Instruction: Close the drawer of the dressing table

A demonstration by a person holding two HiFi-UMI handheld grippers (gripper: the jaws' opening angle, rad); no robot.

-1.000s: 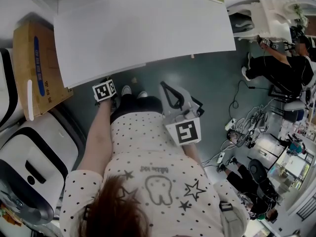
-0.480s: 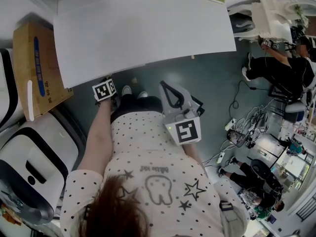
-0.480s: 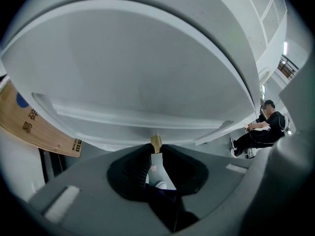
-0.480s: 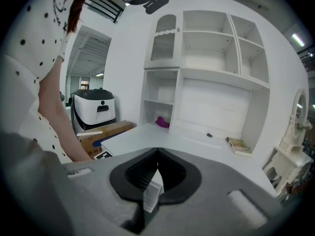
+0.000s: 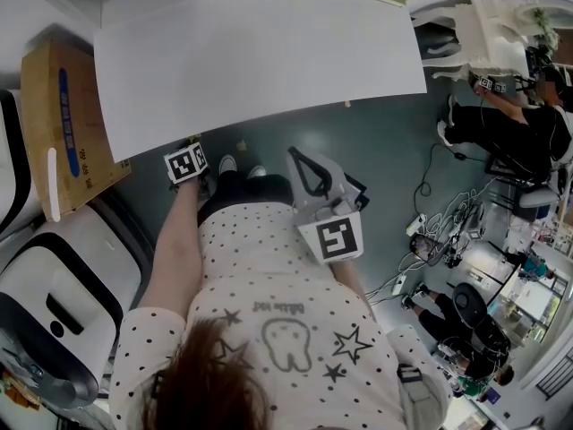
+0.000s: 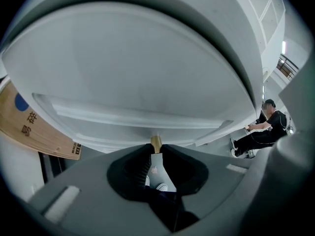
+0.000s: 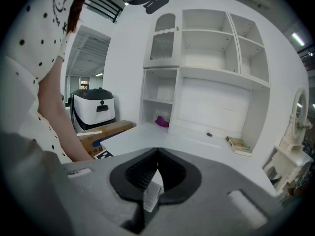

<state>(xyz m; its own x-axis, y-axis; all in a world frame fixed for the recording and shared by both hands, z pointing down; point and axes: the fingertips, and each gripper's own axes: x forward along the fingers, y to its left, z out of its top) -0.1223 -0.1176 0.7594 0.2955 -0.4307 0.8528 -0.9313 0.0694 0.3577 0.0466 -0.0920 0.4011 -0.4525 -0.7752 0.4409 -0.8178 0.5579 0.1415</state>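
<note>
1. Head view: the left gripper [image 5: 190, 165] reaches under the front edge of the white dressing table [image 5: 260, 52]. The right gripper [image 5: 295, 158] hangs over the floor, apart from the table.
2. Left gripper view: its jaw tips pinch the small brass knob [image 6: 156, 143] of the drawer [image 6: 138, 114], whose front sits just beneath the tabletop.
3. Right gripper view: its jaw tips are pressed together, holding nothing, and point toward the dressing table.

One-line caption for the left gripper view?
Left gripper grips the small brass drawer knob on the white dressing table.
</note>
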